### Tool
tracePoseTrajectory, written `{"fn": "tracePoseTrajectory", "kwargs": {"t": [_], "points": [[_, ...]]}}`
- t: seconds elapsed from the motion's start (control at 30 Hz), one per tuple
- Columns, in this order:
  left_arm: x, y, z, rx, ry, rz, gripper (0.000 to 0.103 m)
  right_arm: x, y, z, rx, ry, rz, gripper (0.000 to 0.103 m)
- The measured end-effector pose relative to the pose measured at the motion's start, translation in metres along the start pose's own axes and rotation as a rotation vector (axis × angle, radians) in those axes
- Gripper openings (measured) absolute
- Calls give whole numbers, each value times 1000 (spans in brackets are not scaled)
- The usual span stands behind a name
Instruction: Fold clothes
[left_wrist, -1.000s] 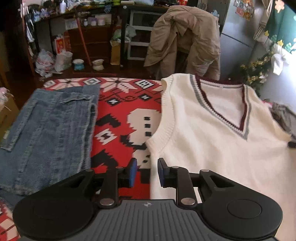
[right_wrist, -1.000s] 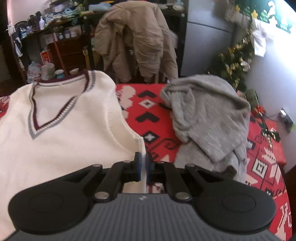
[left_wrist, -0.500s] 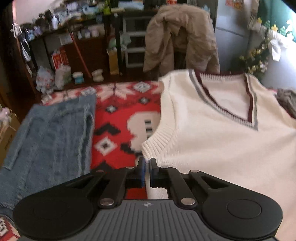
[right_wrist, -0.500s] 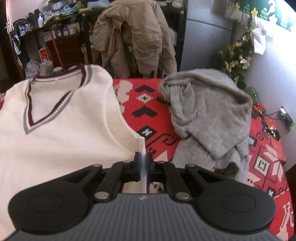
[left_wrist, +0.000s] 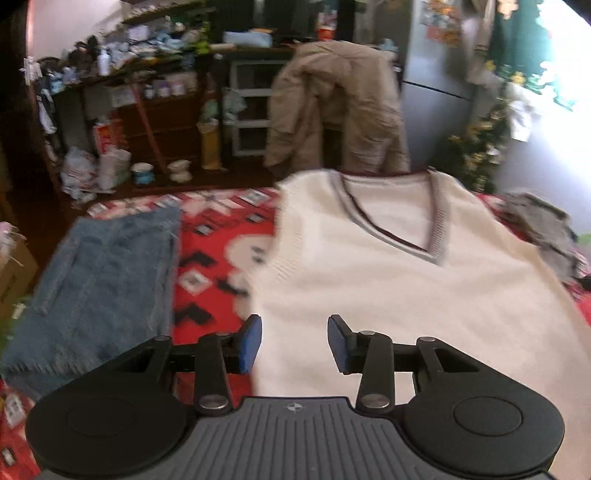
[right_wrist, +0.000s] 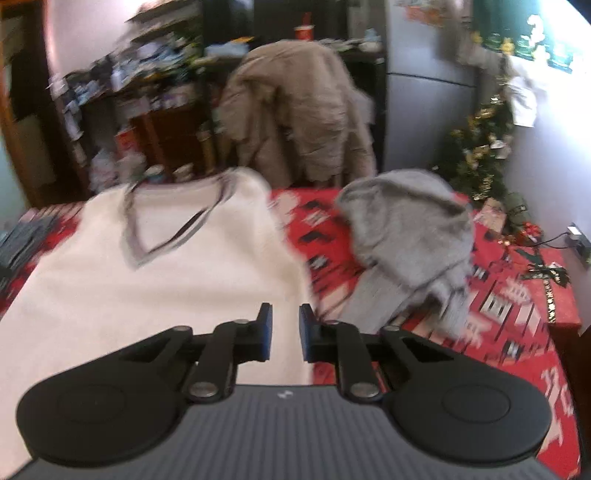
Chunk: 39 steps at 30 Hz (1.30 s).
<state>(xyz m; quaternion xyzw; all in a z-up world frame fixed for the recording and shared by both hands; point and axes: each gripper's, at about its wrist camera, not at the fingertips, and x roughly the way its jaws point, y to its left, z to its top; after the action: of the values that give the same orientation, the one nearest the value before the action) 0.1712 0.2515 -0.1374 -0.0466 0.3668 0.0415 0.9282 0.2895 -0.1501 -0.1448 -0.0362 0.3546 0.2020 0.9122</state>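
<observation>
A cream knit vest (left_wrist: 388, 288) with a grey and maroon V-neck lies flat on the red patterned cloth (left_wrist: 218, 258). My left gripper (left_wrist: 294, 341) hovers over the vest's left side edge. Its jaws are opening, and the blue pads (left_wrist: 249, 345) stand apart without pressing the knit below. In the right wrist view the same vest (right_wrist: 147, 288) fills the left half. My right gripper (right_wrist: 284, 332) is over the vest's right side edge. Its jaws are opening too, with a narrow gap and nothing pinched. Both pictures are motion-blurred.
Folded blue jeans (left_wrist: 103, 280) lie left of the vest. A crumpled grey sweater (right_wrist: 406, 236) lies to its right on the red cloth (right_wrist: 517, 295). Beyond the far edge a tan jacket (left_wrist: 332, 107) hangs over a chair, with cluttered shelves (left_wrist: 147, 96) behind.
The left gripper shut on the vest's left edge, then let go. The right gripper, shut on the right edge, has also let go. Both have drawn back and up from the vest.
</observation>
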Motion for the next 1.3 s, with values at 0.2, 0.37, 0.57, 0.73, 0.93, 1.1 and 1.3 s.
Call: {"fn": "tracePoseTrajectory", "kwargs": {"t": [0.2, 0.37, 0.57, 0.73, 0.93, 1.1, 1.3], "points": [[-16, -29, -45, 14, 71, -50, 31, -15, 23, -55, 6, 78, 1, 17], [-39, -32, -85, 14, 105, -65, 31, -38, 25, -91, 7, 98, -32, 17], [-69, -32, -123, 57, 116, -45, 30, -76, 22, -128, -12, 96, -48, 19], [-89, -41, -144, 87, 123, -35, 30, -101, 24, -147, -22, 98, -37, 19], [-98, -46, -148, 36, 138, -19, 30, -118, 38, -158, -41, 105, -58, 37], [-99, -54, -145, -12, 132, 20, 32, -128, 53, -155, -50, 82, -64, 46], [-92, -66, -142, -60, 142, 27, 34, -117, 88, -127, 1, 64, -85, 81]]}}
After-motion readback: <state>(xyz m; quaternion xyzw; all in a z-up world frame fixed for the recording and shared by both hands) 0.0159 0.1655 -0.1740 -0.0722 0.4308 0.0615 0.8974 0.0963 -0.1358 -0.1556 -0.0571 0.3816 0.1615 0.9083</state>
